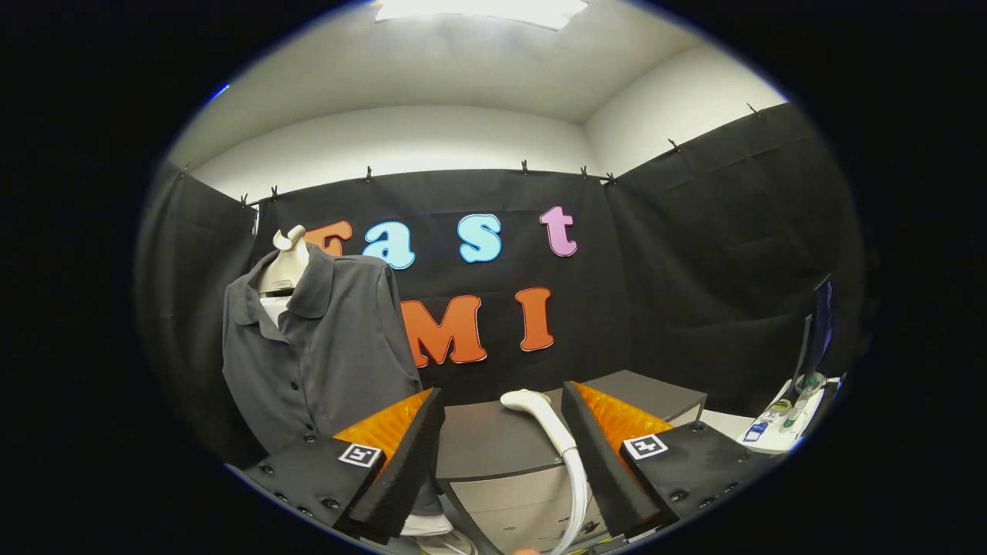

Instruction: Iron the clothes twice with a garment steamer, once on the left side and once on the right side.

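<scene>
Item: my gripper point(503, 432), fingers spread wide, holding nothing. Steamer head point(532, 412) lies on the grey cabinet point(493, 443) between my fingertips, nearer the right one, hose trailing down. Grey polo shirt point(324, 347) hangs beyond on a mannequin, left. Advice: centre on the handle before clenching.

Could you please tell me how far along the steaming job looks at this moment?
Nothing looks done yet: the grey shirt hangs on its mannequin off to the left, beyond the fingers. In hand: the claw is open, its fingers either side of the white steamer head lying on the grey cabinet, not pressing on it. Left: grasping the steamer, then both passes.
</scene>
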The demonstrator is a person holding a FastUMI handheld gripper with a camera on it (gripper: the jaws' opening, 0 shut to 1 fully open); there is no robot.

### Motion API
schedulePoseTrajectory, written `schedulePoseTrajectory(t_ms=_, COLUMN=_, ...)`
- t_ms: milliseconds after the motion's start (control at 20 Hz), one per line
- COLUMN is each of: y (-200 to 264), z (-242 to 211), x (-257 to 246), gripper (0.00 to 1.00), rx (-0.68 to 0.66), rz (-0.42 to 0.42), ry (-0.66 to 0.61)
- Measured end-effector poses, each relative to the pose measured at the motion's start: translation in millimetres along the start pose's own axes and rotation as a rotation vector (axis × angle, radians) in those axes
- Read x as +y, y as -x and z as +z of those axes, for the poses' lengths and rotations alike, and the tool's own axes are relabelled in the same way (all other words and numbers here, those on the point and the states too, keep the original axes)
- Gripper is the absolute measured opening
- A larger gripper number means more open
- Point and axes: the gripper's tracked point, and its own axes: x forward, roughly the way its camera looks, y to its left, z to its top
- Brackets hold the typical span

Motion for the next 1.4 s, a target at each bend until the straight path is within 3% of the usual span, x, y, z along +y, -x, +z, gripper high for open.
schedulePoseTrajectory(t_ms=750, y=-9, z=3, x=38, gripper=0.98, rx=-0.003, rz=0.025, ry=0.038)
schedulePoseTrajectory(t_ms=1050, y=-21, z=-4, x=9, gripper=0.98, rx=0.036, rz=-0.011, ry=0.050)
schedulePoseTrajectory(t_ms=1400, y=-69, z=0, x=-29, gripper=0.98, rx=0.078, rz=0.026, ry=0.057)
